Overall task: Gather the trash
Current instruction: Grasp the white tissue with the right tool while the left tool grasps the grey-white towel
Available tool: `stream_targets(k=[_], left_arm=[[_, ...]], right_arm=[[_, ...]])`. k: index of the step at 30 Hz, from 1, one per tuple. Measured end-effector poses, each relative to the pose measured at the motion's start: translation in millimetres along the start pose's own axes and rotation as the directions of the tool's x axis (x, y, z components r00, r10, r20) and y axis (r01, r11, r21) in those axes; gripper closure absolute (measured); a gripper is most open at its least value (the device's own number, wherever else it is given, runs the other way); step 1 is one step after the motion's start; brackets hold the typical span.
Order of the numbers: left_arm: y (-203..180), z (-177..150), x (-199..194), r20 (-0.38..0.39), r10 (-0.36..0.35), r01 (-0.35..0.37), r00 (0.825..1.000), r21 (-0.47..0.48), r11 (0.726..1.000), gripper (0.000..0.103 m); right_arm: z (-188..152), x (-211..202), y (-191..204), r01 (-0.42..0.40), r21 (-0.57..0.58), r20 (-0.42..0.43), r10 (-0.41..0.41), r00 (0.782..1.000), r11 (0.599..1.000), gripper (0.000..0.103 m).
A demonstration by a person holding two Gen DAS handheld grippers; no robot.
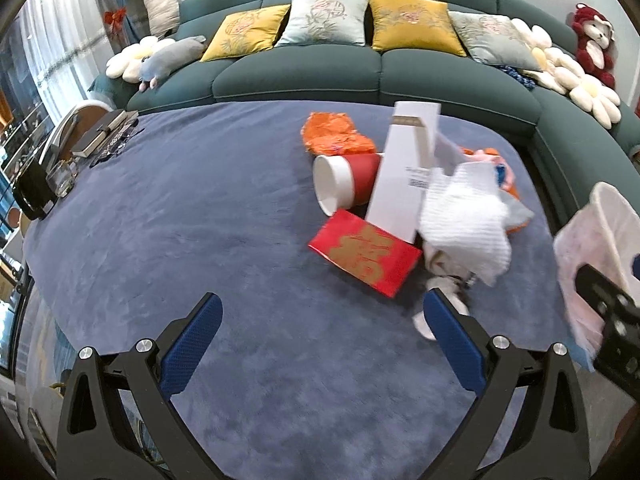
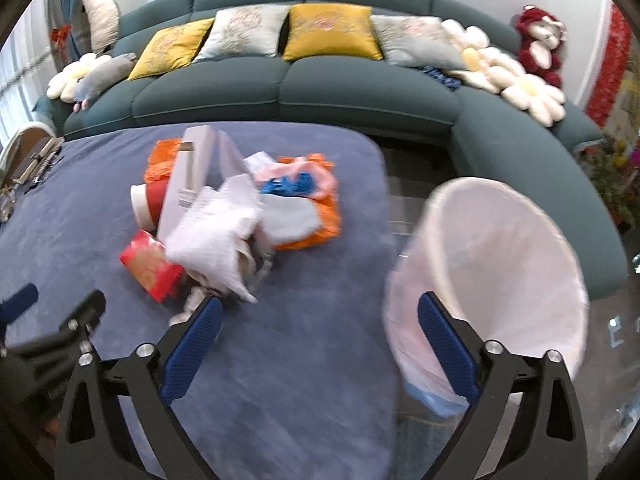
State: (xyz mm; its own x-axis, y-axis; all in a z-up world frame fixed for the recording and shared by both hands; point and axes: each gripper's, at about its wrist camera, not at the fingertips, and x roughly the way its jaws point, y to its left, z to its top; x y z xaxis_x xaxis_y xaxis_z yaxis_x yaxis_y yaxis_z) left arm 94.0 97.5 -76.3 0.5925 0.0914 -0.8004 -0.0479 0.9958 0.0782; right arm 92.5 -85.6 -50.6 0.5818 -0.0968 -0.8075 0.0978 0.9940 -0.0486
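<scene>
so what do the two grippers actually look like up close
Both look alike. The left gripper and the right gripper each have two flat blue pads with a fine dotted texture, mounted on black angular linkage arms with triangular cut-outs and round silver bolt heads at the joints. No cables, markings, sleeves or hands show in either view.

The right gripper (image 2: 320,316) is hovering with jaws wide over the blue worktop (image 2: 288,360), between the trash pile (image 2: 236,216) and the white-lined bin (image 2: 504,264).
</scene>
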Motion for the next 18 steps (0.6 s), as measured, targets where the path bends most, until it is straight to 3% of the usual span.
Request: stream_targets(k=[5, 10, 14, 16, 18], left_arm=[[11, 5, 21, -0.012, 0.006, -0.006, 1.000, -0.005, 1.000, 0.007], [22, 3, 42, -0.045, -0.003, 0.002, 0.999, -0.028, 1.000, 0.007], [24, 0, 54, -0.064, -0.009, 0.007, 0.998, -0.030, 1.000, 0.007], [24, -1, 57, -0.068, -0.015, 0.013, 0.998, -0.026, 1.000, 0.007], [22, 0, 57, -0.070, -0.023, 0.021, 0.997, -0.027, 0.999, 0.007]], right_arm=[[17, 31, 26, -0.056, -0.016, -0.023, 0.056, 0.998, 0.998, 0.017], [26, 58, 46, -0.113, -0.028, -0.058, 0.111, 0.992, 0.993, 0.028], [27, 78, 61, -0.137, -0.059, -0.095, 0.131, 0.987, 0.989, 0.045], [26, 82, 64, -0.188, -0.065, -0.101, 0.181, 0.978, 0.980, 0.056], [26, 81, 70, -0.225, -0.081, -0.110, 0.216, 0.970, 0.971, 0.074]])
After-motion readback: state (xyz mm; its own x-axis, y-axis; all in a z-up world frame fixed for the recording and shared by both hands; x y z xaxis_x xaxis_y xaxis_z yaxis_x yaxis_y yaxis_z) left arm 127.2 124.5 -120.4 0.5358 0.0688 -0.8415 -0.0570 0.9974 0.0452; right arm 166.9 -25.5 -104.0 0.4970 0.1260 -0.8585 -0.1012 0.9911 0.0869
